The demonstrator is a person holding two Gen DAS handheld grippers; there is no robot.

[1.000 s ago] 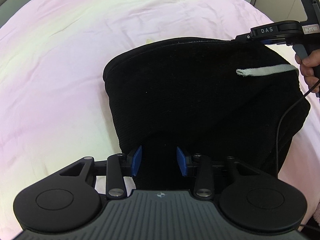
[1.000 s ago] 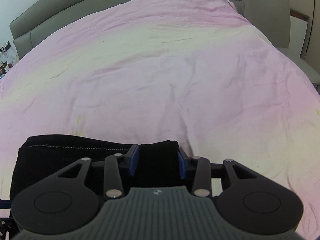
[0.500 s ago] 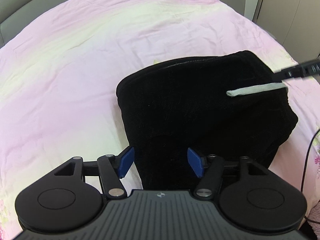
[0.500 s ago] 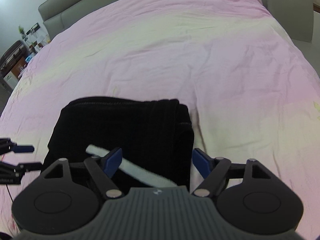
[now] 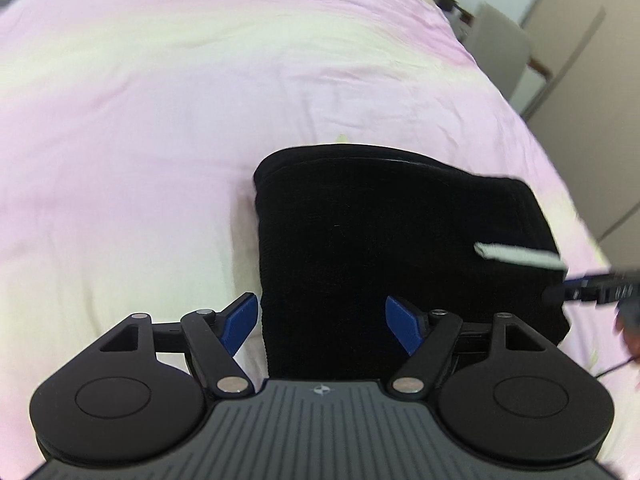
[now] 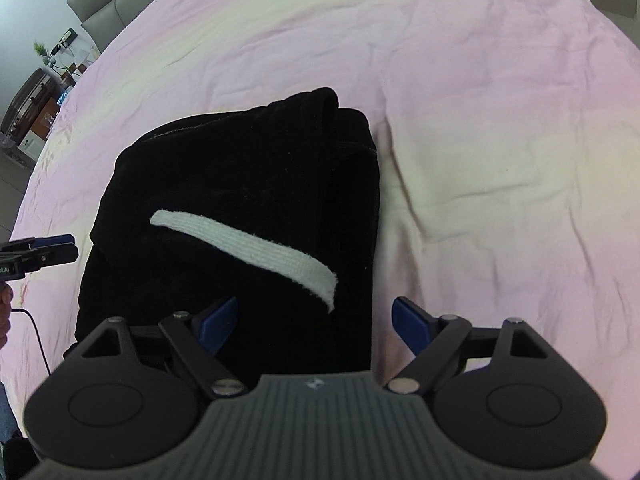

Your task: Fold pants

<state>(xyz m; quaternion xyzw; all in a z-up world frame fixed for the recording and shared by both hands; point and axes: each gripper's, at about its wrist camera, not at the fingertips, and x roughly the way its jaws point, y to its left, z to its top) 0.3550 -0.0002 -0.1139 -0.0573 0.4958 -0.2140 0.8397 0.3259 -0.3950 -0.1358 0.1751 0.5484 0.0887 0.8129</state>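
Hovering at the left, left gripper [image 5: 320,322] with jaws spread wide, gripping nothing, apparently letting go so the fold settles. Lying between both tools on the pink bedspread [image 5: 160,120], black pants [image 5: 380,240] folded into a compact stack, white drawstring [image 6: 248,248] resting on top. Hanging at the right, right gripper [image 6: 314,326], equally wide and empty, seemingly for the same reason.

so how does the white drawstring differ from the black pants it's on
The white drawstring is a thin flat ribbed strip with a frayed end; the black pants are a broad, thick folded bundle. The drawstring lies loose and diagonal on top; the pants rest directly on the pink bedsheet. Both are soft fabric, and neither open tool holds them.
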